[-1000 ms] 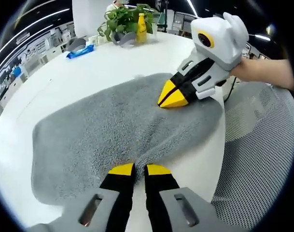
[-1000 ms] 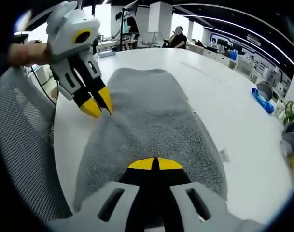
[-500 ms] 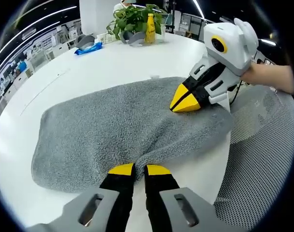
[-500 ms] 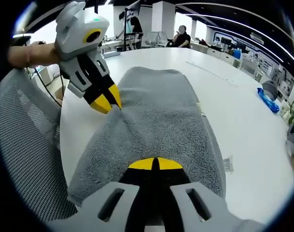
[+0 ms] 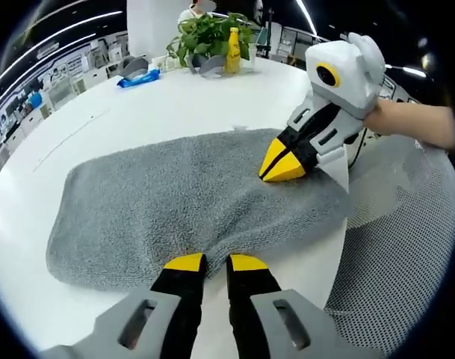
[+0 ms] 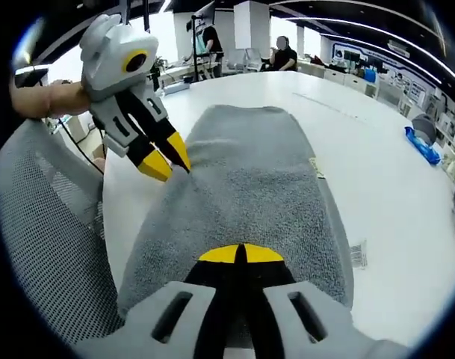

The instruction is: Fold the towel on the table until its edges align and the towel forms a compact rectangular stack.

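Two grippers work one grey towel (image 5: 175, 198), which lies folded lengthwise on the white desk (image 5: 137, 105), close to its edge. In the left gripper view, the left gripper (image 5: 216, 263) has its yellow-tipped fingers (image 5: 184, 263) slightly apart at the towel's near edge (fabric bunches between them; a firm clamp cannot be confirmed). The right gripper (image 5: 281, 163) has its fingers together, clamped on the towel's far end. In the right gripper view, its tips press into the towel. A mesh chair (image 6: 48, 247) stands beside the desk. A plant (image 5: 205, 34) and yellow bottle (image 5: 232, 51) stand well apart.
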Demonstrator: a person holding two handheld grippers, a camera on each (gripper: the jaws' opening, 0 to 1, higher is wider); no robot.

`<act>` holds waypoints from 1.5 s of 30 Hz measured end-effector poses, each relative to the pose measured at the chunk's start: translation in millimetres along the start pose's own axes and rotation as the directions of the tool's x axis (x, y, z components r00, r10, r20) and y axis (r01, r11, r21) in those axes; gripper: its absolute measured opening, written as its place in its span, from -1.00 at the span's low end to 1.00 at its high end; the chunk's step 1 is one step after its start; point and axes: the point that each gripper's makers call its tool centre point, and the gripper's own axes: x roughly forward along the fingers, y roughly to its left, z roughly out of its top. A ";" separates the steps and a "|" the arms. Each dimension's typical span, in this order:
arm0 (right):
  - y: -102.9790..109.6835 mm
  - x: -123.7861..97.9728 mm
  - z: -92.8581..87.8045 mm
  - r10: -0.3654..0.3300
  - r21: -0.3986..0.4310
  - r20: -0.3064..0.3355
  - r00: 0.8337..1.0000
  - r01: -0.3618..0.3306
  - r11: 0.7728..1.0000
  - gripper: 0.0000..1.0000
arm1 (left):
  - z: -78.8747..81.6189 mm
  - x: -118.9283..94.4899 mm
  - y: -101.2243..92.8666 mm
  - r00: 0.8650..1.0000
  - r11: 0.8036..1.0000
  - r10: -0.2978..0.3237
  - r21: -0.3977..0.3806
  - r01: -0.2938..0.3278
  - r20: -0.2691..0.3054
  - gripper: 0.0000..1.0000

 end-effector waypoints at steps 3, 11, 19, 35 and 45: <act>-7.4 -9.1 21.5 -0.013 0.059 0.117 0.993 0.006 0.998 -1.00 | 15.1 -4.0 -7.0 0.994 0.995 -0.051 -0.080 0.058 0.094 -0.76; -37.5 -10.6 10.5 -0.163 -0.032 0.077 0.984 0.166 0.986 -1.00 | 54.0 -2.2 -38.9 0.965 0.990 -0.140 0.007 0.143 0.222 -0.76; -35.8 -4.0 -0.3 -0.161 -0.067 0.028 0.987 0.163 0.984 -1.00 | 46.1 11.2 -68.0 0.965 0.974 -0.208 0.126 0.189 0.160 -0.73; -34.2 -0.8 -6.0 -0.177 -0.136 0.005 0.984 0.176 0.975 -1.00 | 14.2 30.2 -43.5 0.997 0.975 -0.077 0.210 0.073 0.010 -0.75; -24.4 -1.0 -9.3 -0.156 -0.129 -0.032 0.987 0.150 0.980 -1.00 | 10.1 26.0 -26.6 1.000 0.946 0.008 0.324 0.001 -0.026 -0.78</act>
